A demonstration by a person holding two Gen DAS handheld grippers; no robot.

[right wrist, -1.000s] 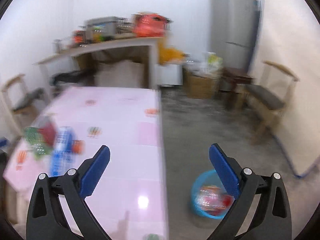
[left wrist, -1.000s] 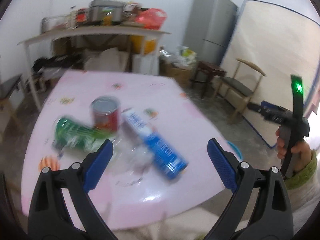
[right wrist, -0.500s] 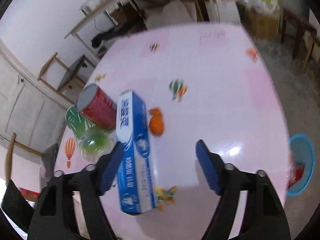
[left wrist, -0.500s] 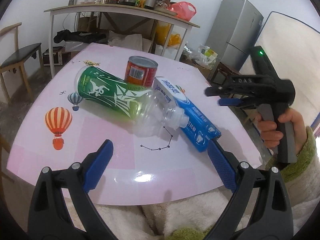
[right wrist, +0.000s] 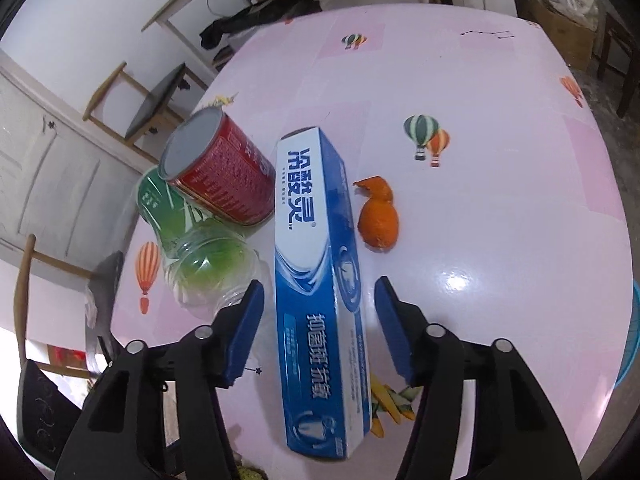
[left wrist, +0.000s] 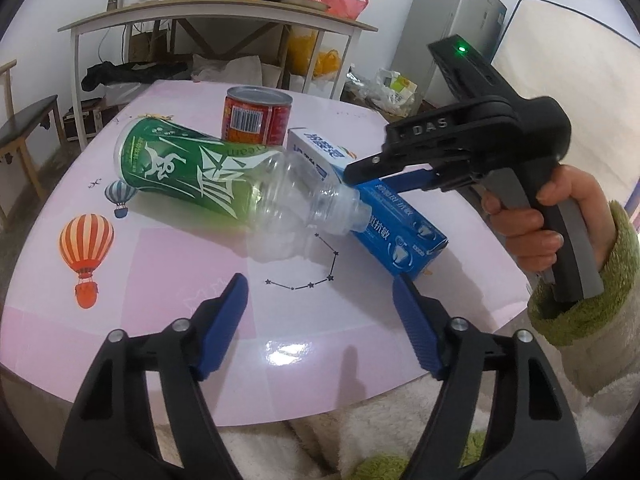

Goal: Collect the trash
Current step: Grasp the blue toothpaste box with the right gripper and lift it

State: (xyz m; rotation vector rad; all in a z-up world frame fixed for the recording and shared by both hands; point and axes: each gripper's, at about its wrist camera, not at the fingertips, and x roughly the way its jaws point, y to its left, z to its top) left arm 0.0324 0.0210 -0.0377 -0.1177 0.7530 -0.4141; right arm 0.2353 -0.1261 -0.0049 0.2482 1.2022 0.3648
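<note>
Both grippers have dropped toward the pink table (left wrist: 168, 264) since a second ago, jaws narrowing as they came — the right one swung in from over the floor. We read it left to right. At far left, our left gripper (left wrist: 320, 320) hangs partly open with nothing between its pads, short of the green-labelled plastic bottle (left wrist: 208, 176), which lies on its side w/ its neck toward us. Behind it stands a red tin can (left wrist: 256, 120), upright, touching the bottle. Next comes the blue toothpaste box (right wrist: 316, 272), flat on the table beside the can; our right gripper (right wrist: 318, 324) straddles its near half, jaws about half closed, pads not yet pressing on the cardboard. Right of the box sits a scrap of orange peel (right wrist: 378, 220), close but apart.

We judge this the first pick — box for the right, bottle for the left. Next move needs a squeeze across the box's narrow sides, then a lift.

Glossy balloon-print top; cluttered shelf (left wrist: 216, 12), fridge (left wrist: 448, 32) and chairs behind; blue bin edge (right wrist: 634, 328) at far right.
</note>
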